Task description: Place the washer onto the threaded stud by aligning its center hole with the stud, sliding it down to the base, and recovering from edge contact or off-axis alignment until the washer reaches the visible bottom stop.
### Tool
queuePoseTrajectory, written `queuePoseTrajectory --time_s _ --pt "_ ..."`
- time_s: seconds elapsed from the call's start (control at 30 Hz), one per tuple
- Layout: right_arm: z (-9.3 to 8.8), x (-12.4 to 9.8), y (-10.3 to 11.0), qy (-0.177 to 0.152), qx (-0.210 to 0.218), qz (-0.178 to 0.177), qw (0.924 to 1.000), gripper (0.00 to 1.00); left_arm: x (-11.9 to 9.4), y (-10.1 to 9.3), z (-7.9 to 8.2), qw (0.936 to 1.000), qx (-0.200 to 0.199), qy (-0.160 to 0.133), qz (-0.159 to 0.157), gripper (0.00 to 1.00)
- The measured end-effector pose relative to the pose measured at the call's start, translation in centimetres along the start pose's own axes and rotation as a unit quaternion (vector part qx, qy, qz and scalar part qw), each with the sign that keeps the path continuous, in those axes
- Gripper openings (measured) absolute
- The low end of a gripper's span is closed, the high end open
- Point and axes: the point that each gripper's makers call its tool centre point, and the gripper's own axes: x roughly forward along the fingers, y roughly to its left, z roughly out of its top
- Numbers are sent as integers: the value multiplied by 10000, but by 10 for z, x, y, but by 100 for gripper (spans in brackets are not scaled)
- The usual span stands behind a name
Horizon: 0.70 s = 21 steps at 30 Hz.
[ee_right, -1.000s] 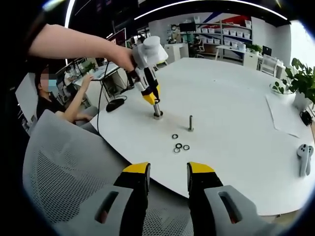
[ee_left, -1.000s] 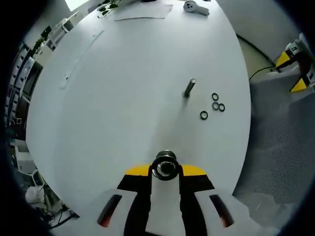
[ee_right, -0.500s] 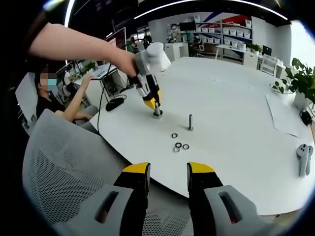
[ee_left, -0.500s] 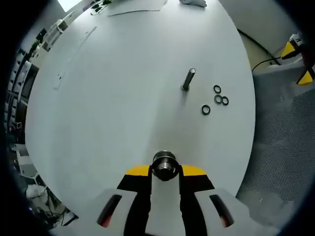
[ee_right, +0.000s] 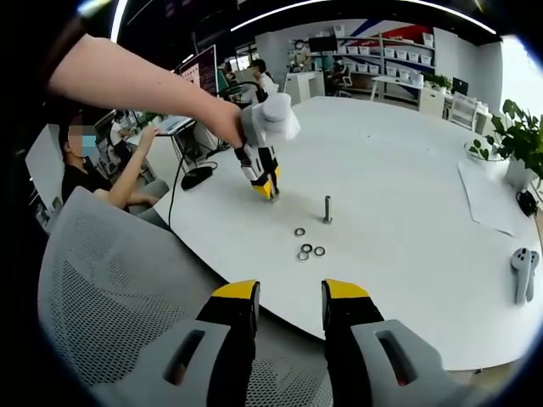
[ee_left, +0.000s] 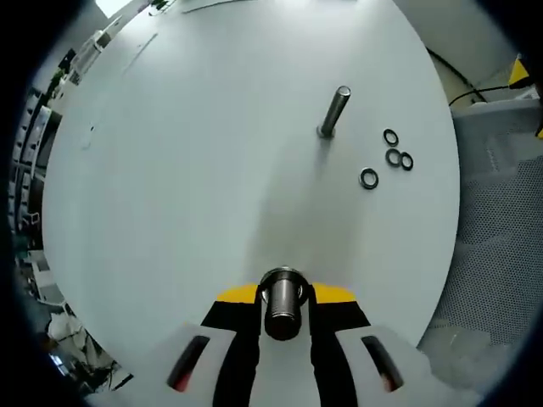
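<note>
A metal threaded stud point(ee_left: 333, 111) stands upright on the round white table point(ee_left: 195, 170); it appears in the right gripper view too, as the stud point(ee_right: 327, 209). Several small black washers point(ee_left: 387, 158) lie loose beside it, also seen as washers point(ee_right: 306, 248). My left gripper point(ee_left: 283, 298) is shut on a short metal cylinder point(ee_left: 283, 303), held near the table's edge, well short of the stud. In the right gripper view the left gripper point(ee_right: 265, 180) hangs from a person's arm, left of the stud. My right gripper point(ee_right: 288, 297) is open and holds nothing, off the table's near edge.
A grey mesh chair point(ee_right: 102, 288) sits below my right gripper. A white controller point(ee_right: 523, 271), a paper sheet point(ee_right: 488, 199) and a plant point(ee_right: 517, 136) are at the table's right. A person sits at a desk point(ee_right: 85, 170) on the left.
The left gripper has tilted and shifted toward the stud with the cylinder in it, so stud and washers look nearer. The right gripper has stayed still and open.
</note>
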Motion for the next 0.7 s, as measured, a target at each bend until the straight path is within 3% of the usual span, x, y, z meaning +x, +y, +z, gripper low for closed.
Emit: queuePoseTrajectory --time_s 0.13,0.27,0.7 --pt "1 -2 0 -18 10 0 10000 32 -2 1 0 9997 -204 -106 -8 20" --pt "1 -1 1 -23 -44 8 10000 32 -2 3 -2 9998 -61 -121 143 23" --pt "1 0 5 -36 -148 90 9998 32 -47 -6 -8 9927 -774 -701 610 28"
